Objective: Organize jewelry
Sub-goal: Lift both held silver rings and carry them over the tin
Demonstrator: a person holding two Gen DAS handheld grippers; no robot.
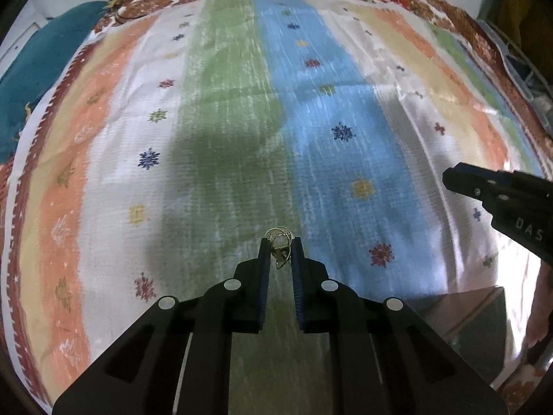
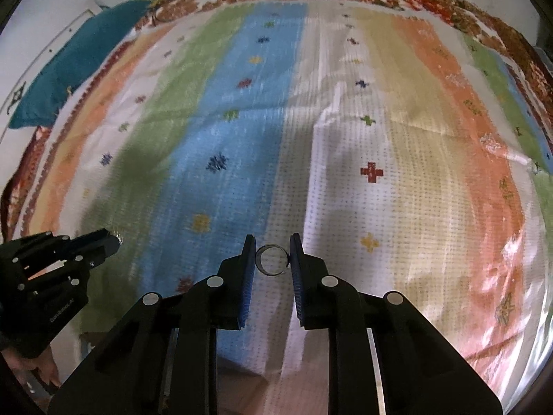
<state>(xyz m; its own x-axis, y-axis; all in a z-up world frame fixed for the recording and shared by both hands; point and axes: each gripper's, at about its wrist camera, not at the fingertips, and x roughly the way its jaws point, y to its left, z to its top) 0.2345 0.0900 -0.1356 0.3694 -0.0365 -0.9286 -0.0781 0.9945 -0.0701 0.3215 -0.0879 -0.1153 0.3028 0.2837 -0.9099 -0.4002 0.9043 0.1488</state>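
**Both tools loaded, nowhere yet to put the pieces**

Your left tool (image 1: 280, 242) is nearly closed on a small gold wire earring (image 1: 280, 242), pinched at the very fingertips, its hook hanging down between the pads. Your right tool (image 2: 273, 242) stands a little wider and has a dark open ring (image 2: 272, 259) caught between its pads, the gap in the ring turned toward the right finger. Both are held above the striped cloth (image 2: 345, 155) on the bed, the left over the green stripe, the right over the white stripe beside the blue one.

So the picking up looks done for these two pieces. What is left is the sorting itself: no box, tray or dish for jewelry shows in either view, and no other pieces lie on the cloth that you can make out. Near your edge of the bed a shiny flat panel (image 1: 484, 311) shows below the right tool; what it is cannot be told.
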